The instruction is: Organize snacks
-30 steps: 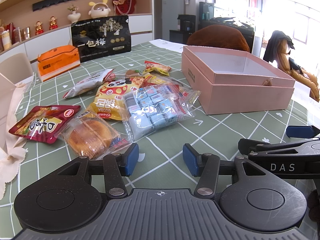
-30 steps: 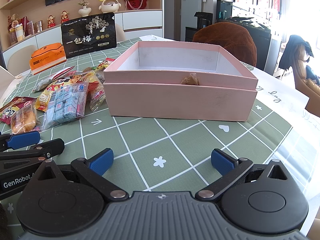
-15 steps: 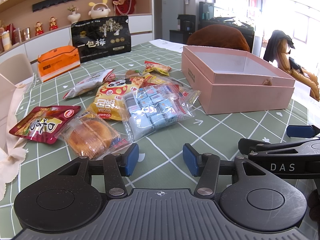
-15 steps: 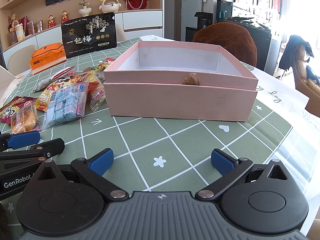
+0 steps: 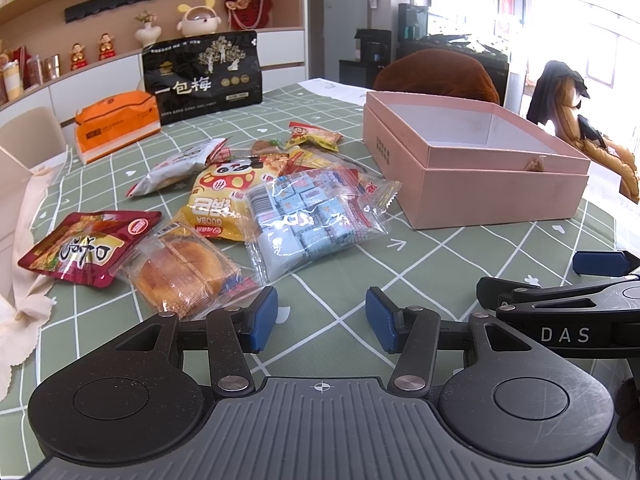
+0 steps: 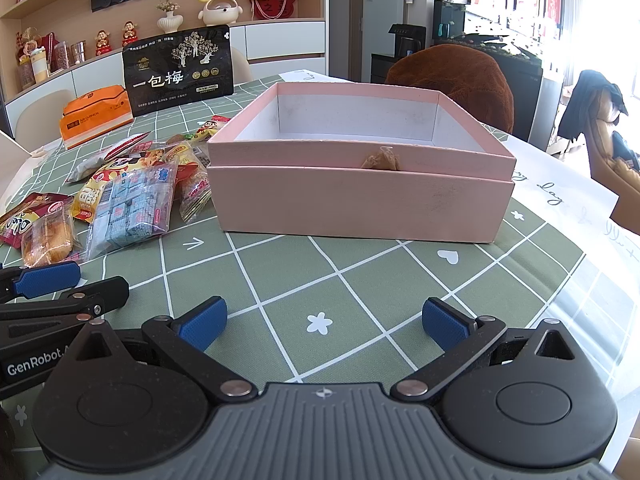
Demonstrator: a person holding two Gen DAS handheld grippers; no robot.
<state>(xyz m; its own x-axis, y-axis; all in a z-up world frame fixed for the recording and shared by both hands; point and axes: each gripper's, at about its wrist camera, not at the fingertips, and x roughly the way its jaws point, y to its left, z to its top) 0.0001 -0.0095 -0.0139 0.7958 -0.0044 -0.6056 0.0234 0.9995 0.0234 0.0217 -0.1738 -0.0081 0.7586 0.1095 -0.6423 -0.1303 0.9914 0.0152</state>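
A pile of snack packs lies on the green checked tablecloth: a clear bag of blue candies (image 5: 316, 216), a yellow panda pack (image 5: 224, 200), a wrapped round cake (image 5: 184, 272), a red pouch (image 5: 84, 246) and a silver pack (image 5: 180, 168). An open pink box (image 5: 476, 168) stands to their right and looks empty in the right wrist view (image 6: 360, 184). My left gripper (image 5: 322, 318) is open and empty, just short of the cake and candy bag. My right gripper (image 6: 324, 322) is open wide and empty, in front of the box.
A big black bag (image 5: 204, 76) and an orange pack (image 5: 116, 128) stand at the table's far side. A cream cloth (image 5: 24, 240) hangs at the left edge. A brown chair back (image 6: 452, 84) rises behind the box. White paper (image 6: 560, 192) lies to the right.
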